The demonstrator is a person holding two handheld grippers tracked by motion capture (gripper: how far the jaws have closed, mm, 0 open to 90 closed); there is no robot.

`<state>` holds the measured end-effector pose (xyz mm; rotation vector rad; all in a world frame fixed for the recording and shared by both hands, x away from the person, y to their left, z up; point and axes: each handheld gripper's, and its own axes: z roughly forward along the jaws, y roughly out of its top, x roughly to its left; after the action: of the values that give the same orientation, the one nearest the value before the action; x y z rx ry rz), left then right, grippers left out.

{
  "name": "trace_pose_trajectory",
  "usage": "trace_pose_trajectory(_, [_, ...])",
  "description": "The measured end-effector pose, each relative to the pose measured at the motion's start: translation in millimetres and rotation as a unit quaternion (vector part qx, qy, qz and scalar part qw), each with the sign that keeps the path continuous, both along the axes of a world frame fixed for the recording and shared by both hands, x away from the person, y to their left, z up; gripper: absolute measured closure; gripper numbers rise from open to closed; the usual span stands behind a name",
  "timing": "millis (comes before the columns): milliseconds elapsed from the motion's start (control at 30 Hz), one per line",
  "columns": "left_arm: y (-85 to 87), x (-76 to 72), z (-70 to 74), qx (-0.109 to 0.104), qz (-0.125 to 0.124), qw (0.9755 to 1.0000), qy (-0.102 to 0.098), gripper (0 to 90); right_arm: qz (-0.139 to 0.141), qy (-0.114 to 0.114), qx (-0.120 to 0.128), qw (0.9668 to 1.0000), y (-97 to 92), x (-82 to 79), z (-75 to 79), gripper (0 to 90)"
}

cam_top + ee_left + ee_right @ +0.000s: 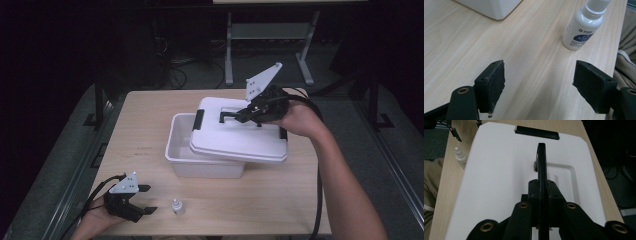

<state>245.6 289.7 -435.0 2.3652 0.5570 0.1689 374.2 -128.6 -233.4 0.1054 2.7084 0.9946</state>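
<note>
High view: the right tool (240, 116), clamped on the black handle (229, 116) of the white lid (235, 137), holds it askew over the bin (176, 145), while the left tool (145, 199), jaws apart, waits beside the small bottle (176, 206) on the tabletop (280, 200).

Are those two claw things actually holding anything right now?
The right gripper grips the box lid by its black handle. The left gripper is open, holding nothing.
</note>
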Motion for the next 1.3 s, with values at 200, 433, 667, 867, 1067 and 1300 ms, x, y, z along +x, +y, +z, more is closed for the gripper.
trace_pose_trajectory(200, [-2.3, -0.4, 0.1, 0.003, -0.001, 1.0000, 0.000, 24.9, -0.024, 0.001, 0.004, 0.9997, -28.3, -11.5, 2.3, 83.4])
trace_pose_trajectory(433, [-2.8, -0.1, 0.0, 0.007, -0.002, 1.0000, 0.000, 24.9, -0.048, -0.004, 0.008, 0.9988, -59.6, -23.4, 4.7, 83.4])
trace_pose_trajectory(667, [-2.0, -0.1, 0.1, 0.005, 0.001, 1.0000, -0.001, 24.9, -0.074, -0.004, 0.010, 0.9972, -89.5, -36.2, 1.5, 83.3])
trace_pose_trajectory(867, [-1.5, -0.1, 0.5, 0.007, 0.000, 1.0000, -0.001, 24.9, -0.092, 0.001, 0.008, 0.9957, -110.2, -45.2, -6.5, 83.4])
trace_pose_trajectory(1067, [-0.2, -0.5, 1.1, 0.005, 0.002, 1.0000, -0.001, 24.9, -0.106, 0.009, 0.007, 0.9943, -130.2, -53.3, -16.8, 83.4])
trace_pose_trajectory(1300, [-1.8, -0.5, 0.6, 0.005, 0.001, 1.0000, 0.000, 24.9, -0.127, 0.021, 0.009, 0.9916, -153.9, -62.3, -36.1, 83.4])
